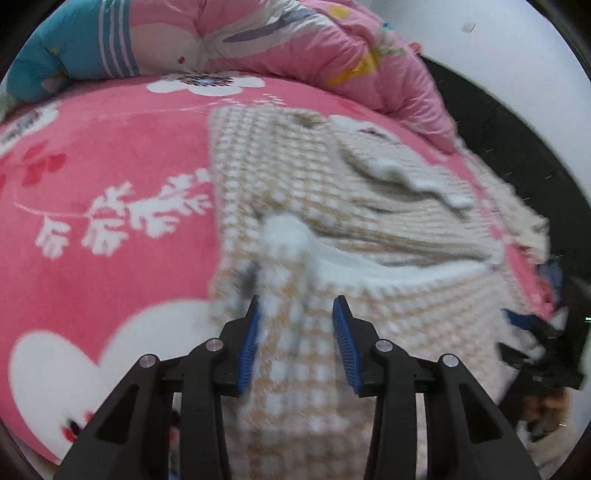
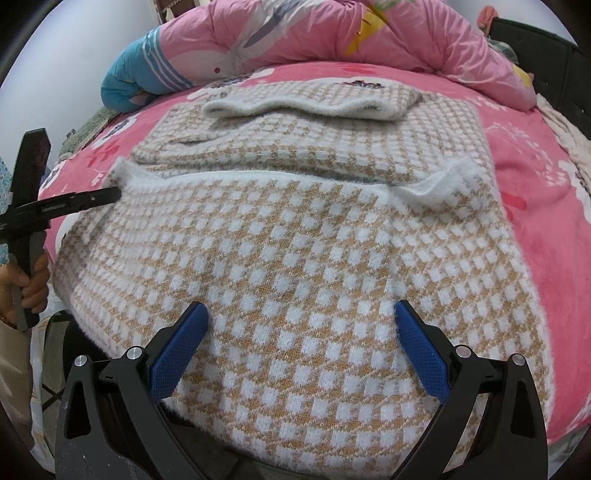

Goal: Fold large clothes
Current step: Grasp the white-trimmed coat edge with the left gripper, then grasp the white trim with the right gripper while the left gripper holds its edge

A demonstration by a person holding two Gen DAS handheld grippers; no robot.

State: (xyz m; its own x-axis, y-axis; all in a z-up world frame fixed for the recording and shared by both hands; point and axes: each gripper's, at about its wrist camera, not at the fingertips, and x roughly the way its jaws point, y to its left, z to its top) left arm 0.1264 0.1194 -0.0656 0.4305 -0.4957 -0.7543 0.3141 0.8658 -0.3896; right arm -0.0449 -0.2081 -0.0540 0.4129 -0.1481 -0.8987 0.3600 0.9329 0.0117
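Observation:
A large tan-and-white checked fuzzy sweater [image 2: 295,258] lies partly folded on the pink bed; its lower part is turned up over the body and a white-cuffed sleeve [image 2: 295,105] lies across the far end. My left gripper [image 1: 295,314] has its blue pads around a raised fold of the sweater's edge [image 1: 284,258], jaws partly apart; it also shows in the right wrist view [image 2: 92,195] touching the sweater's left corner. My right gripper [image 2: 301,314] is open and empty just over the sweater's near part. It shows at the right edge of the left wrist view [image 1: 532,332].
A pink floral blanket [image 1: 92,184] covers the bed. A bunched pink quilt [image 2: 369,33] and a blue pillow [image 2: 136,77] lie along the far side. A dark headboard [image 2: 554,62] stands at the right. The bed's near edge is just under the right gripper.

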